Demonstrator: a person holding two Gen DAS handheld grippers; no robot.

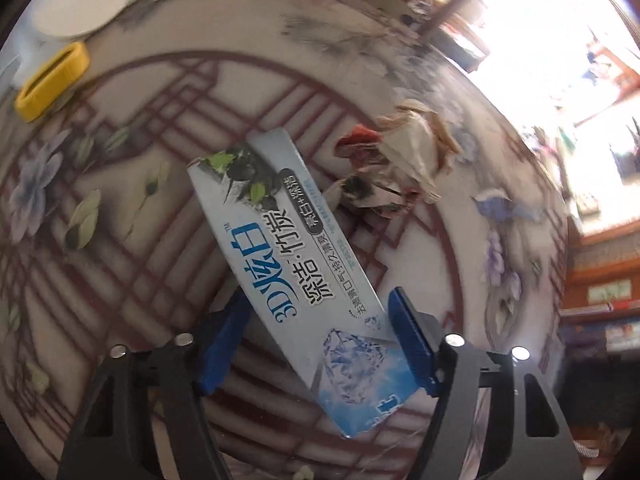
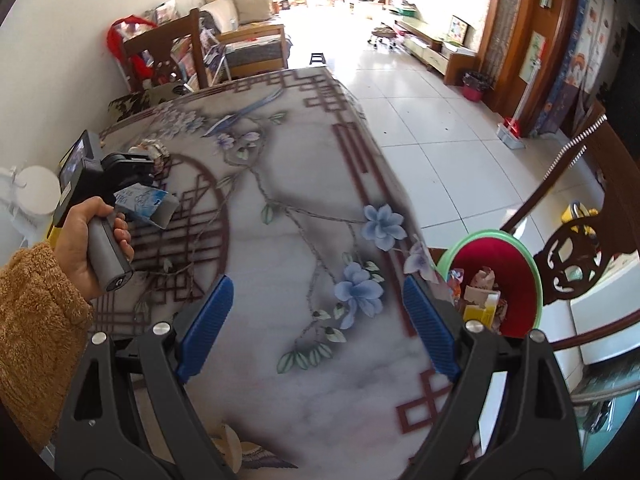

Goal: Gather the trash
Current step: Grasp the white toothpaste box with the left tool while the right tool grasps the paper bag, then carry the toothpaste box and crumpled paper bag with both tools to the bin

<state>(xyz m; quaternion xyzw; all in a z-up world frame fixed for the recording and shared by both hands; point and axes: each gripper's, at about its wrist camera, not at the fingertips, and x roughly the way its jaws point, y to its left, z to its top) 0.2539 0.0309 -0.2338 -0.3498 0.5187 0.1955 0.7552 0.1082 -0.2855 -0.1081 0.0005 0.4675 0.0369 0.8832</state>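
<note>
My left gripper [image 1: 316,316] is shut on a long blue-white toothpaste box [image 1: 288,264], held tilted above the flower-patterned table [image 1: 140,200]. Beyond the box lies a heap of crumpled wrappers and paper [image 1: 400,160]. In the right wrist view the left gripper [image 2: 154,196] shows at the far left, held by a hand, with the box [image 2: 144,202] in it. My right gripper [image 2: 316,312] is open and empty above the table [image 2: 288,168]. A red bin with a green rim [image 2: 508,276], holding trash, stands past the table's right edge.
A yellow rectangular holder [image 1: 52,80] and a white round object [image 1: 80,4] sit at the table's far left. A wooden chair [image 2: 576,256] stands by the bin, another chair [image 2: 168,56] at the far end. Tiled floor [image 2: 432,128] lies to the right.
</note>
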